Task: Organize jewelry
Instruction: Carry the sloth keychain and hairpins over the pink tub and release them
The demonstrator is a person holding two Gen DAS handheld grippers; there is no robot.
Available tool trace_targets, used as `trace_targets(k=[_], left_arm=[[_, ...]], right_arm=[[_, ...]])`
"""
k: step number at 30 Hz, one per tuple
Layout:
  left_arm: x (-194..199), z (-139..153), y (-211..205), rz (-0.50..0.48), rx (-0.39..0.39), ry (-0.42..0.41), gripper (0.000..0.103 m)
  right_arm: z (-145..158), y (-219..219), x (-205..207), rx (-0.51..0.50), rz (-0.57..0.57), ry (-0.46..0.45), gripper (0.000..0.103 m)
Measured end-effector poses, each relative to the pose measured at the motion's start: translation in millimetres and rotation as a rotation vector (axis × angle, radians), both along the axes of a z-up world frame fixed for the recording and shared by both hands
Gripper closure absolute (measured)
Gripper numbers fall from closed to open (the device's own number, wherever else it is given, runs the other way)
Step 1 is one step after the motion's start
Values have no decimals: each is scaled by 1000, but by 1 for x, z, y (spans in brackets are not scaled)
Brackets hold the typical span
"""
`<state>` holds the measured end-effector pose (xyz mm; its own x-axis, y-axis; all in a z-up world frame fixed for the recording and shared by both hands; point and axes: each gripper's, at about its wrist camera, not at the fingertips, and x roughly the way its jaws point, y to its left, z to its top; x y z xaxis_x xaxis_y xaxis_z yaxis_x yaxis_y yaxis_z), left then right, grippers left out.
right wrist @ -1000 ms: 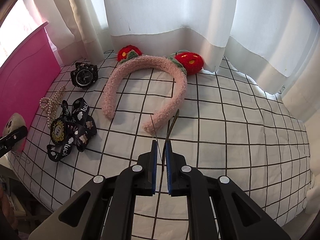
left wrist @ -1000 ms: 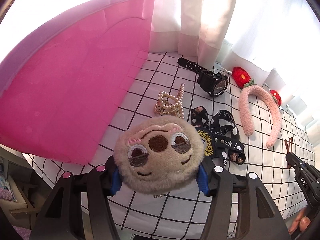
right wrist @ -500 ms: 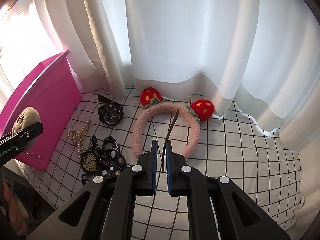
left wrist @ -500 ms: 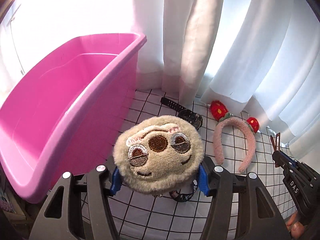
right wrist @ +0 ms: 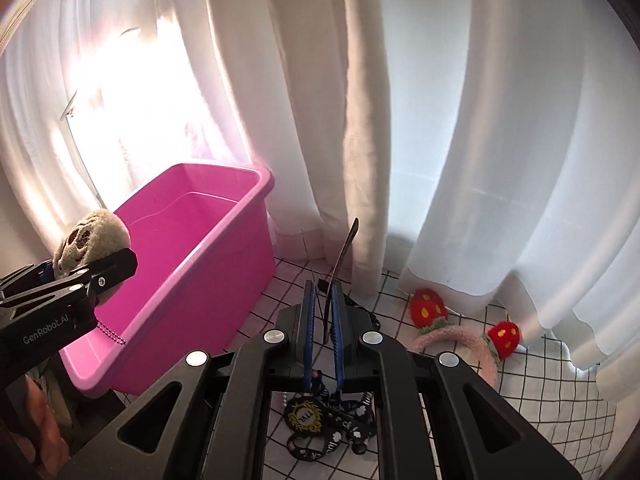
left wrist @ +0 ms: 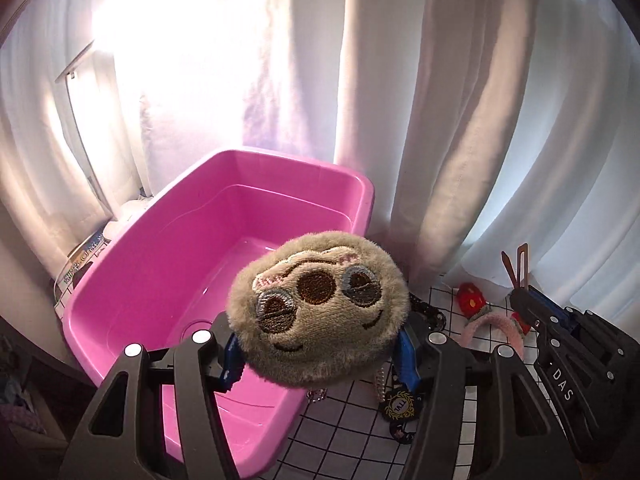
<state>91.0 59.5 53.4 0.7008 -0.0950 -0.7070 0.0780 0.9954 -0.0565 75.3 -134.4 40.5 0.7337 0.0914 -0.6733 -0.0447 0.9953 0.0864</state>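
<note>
While the left gripper [left wrist: 318, 354] clamps the plush charm [left wrist: 318, 312] by its sides over the pink bin [left wrist: 280, 160], the toy looks light and squashy — its bead chain [right wrist: 112, 335] dangles. Nearby, the right gripper [right wrist: 321, 320] pinches a thin hair clip [right wrist: 344, 256] — its lower end is hidden.

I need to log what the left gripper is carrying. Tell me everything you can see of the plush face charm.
The plush charm is a round, fuzzy beige pad with a stitched face: two grey-ringed eyes, brown nose, smile. The left gripper clamps its sides, holding it in the air at the pink bin's rim. A ball chain dangles underneath.
</note>
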Motion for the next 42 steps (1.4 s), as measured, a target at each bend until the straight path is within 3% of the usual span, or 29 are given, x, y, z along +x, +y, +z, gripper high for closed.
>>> trace_targets(k=[8,18,36,42], left_arm=[[22,14,78,138,25,0,46],[54,-8,140,228,42,83,46],[87,-71,162,222,28,265,44],[96,-87,161,207,13,335,38]], right_arm=[[23,81,44,9,165,-30,95],[3,156,91,36,298,52,95],[-51,200,144,5,323,269,95],[-65,206,153,-16,320,333,90]])
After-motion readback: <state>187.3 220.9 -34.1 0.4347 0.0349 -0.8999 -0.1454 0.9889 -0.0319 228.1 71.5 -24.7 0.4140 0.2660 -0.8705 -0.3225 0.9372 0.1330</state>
